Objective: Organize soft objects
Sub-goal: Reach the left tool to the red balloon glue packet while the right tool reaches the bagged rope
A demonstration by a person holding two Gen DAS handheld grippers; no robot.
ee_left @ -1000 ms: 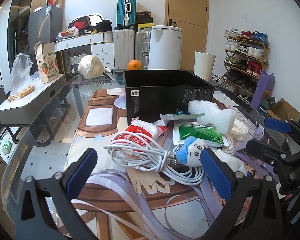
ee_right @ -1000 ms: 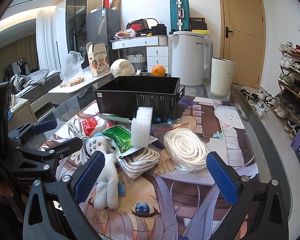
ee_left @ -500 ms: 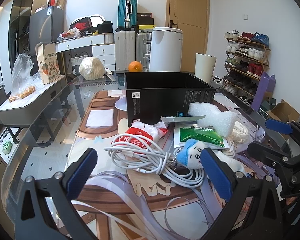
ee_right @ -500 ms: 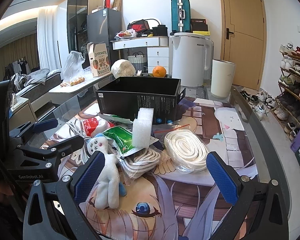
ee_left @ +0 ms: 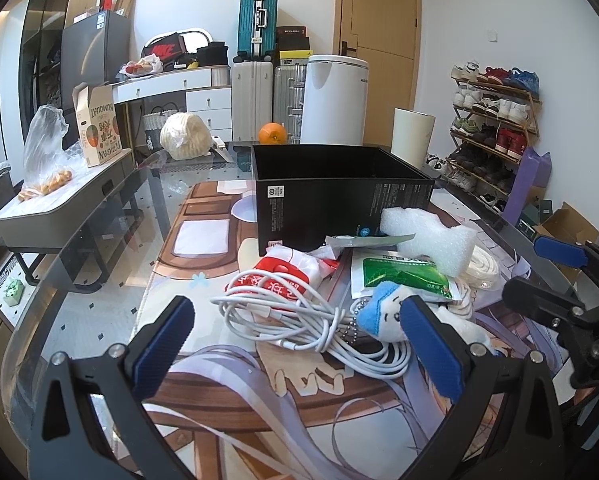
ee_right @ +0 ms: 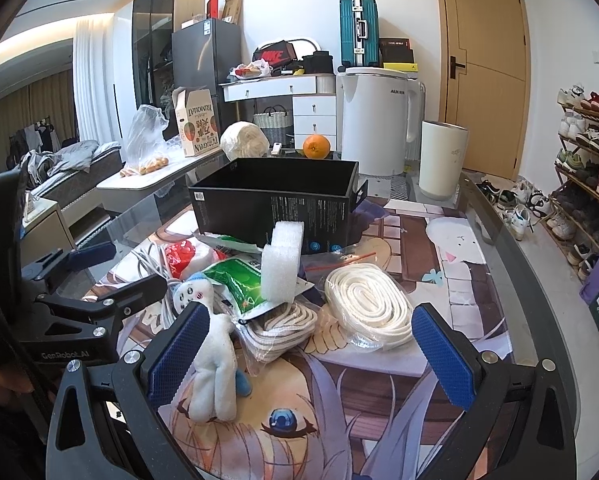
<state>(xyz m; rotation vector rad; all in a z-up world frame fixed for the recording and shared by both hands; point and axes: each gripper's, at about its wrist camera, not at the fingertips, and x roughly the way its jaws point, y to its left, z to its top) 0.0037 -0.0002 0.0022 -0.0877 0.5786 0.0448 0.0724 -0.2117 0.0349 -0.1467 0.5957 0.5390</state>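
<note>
A pile of soft items lies in front of an open black box (ee_left: 339, 196) (ee_right: 275, 204). It holds a white foam block (ee_left: 427, 236) (ee_right: 283, 264), a green packet (ee_left: 403, 276) (ee_right: 239, 284), a white plush doll with a blue cap (ee_left: 383, 312) (ee_right: 211, 344), a coil of white cable (ee_left: 299, 320), a red-and-white bag (ee_left: 287, 272) and two white rope bundles (ee_right: 363, 300) (ee_right: 279, 328). My left gripper (ee_left: 295, 344) is open just short of the cable. My right gripper (ee_right: 307, 348) is open over the rope bundles, its left finger beside the doll.
The pile sits on a printed mat (ee_right: 379, 400) over a glass table (ee_left: 99, 280). An orange (ee_left: 272, 134) and a wrapped round bundle (ee_left: 185, 136) lie behind the box. A shoe rack (ee_left: 491, 128) stands at the right, and a grey side table (ee_left: 59, 204) at the left.
Both grippers have drifted slightly back and up, so the pile sits a little lower in each view. Nothing was taken hold of; both stay open.
</note>
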